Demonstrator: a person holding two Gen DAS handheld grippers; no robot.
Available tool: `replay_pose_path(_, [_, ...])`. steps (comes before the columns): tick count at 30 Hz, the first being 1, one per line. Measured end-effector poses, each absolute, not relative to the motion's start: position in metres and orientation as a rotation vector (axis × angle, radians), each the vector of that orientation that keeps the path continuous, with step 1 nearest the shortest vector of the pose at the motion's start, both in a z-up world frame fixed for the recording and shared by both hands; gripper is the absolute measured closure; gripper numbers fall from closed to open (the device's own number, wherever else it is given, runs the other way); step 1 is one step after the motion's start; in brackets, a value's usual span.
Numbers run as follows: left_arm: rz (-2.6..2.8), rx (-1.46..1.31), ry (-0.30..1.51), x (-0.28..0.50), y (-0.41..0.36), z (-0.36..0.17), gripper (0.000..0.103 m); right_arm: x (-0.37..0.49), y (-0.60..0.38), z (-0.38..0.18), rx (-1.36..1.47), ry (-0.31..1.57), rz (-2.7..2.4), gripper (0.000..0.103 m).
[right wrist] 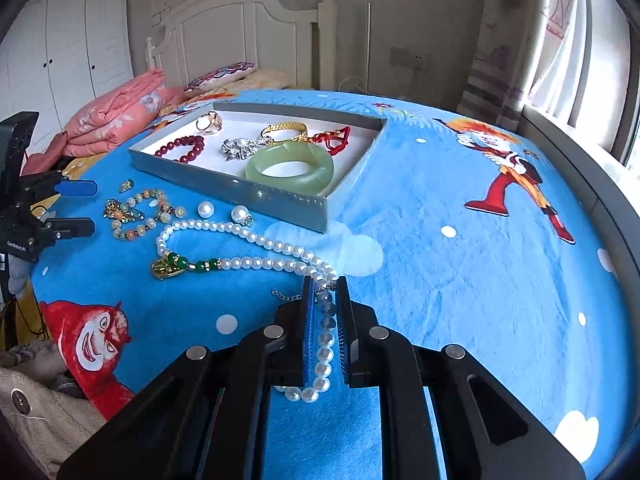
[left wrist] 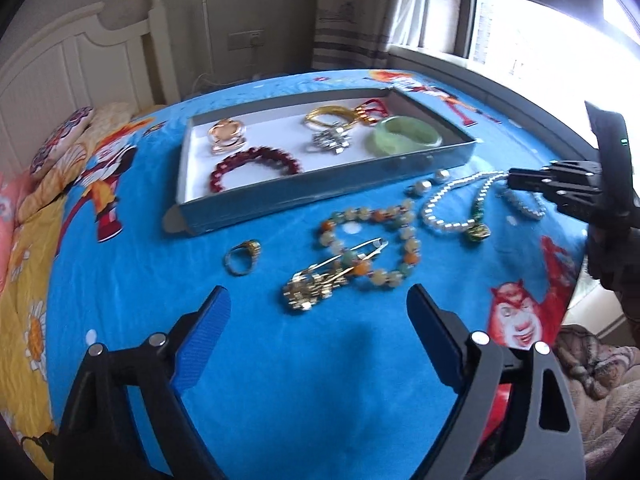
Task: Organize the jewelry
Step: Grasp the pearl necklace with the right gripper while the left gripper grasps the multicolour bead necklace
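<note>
A grey tray (left wrist: 328,196) (right wrist: 280,200) on the blue blanket holds a green jade bangle (left wrist: 404,134) (right wrist: 292,172), a red bead bracelet (left wrist: 256,168), a silver brooch (left wrist: 328,140), a gold chain and a ring. A pearl necklace (right wrist: 248,236) (left wrist: 452,204) with a green pendant lies on the blanket. My right gripper (right wrist: 325,284) is shut on the pearl strand. My left gripper (left wrist: 320,300) is open above the blanket, just short of a gold brooch (left wrist: 316,284), a multicolour bead bracelet (left wrist: 376,240) and a gold ring (left wrist: 242,256).
Two loose pearl earrings (right wrist: 222,212) lie beside the tray. The bed has a white headboard (right wrist: 224,32), pillows and a pink quilt (right wrist: 116,120) at the far end. A window (left wrist: 540,40) is on the right. A brown blanket (left wrist: 600,380) lies beyond the bed edge.
</note>
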State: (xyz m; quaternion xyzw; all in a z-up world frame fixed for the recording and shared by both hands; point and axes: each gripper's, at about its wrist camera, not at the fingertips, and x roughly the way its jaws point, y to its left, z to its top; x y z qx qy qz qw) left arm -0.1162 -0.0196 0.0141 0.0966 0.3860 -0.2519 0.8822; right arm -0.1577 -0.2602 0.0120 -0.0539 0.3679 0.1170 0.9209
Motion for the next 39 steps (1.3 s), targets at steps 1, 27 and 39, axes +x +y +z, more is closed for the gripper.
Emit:
replay_pose_path(1, [-0.547,0.176,0.808,-0.117,-0.021,0.016,0.014,-0.157,-0.26,0.011,-0.11,0.761,0.239,0.09])
replay_pose_path(27, [-0.492,0.138,0.998,-0.067,-0.055,0.012,0.069,-0.159,-0.261,0.013,-0.103,0.74,0.261,0.09])
replay_pose_path(39, [-0.532,0.135,0.919,-0.081,-0.053,0.023,0.094,-0.17,-0.261,0.02,-0.107,0.661,0.239,0.09])
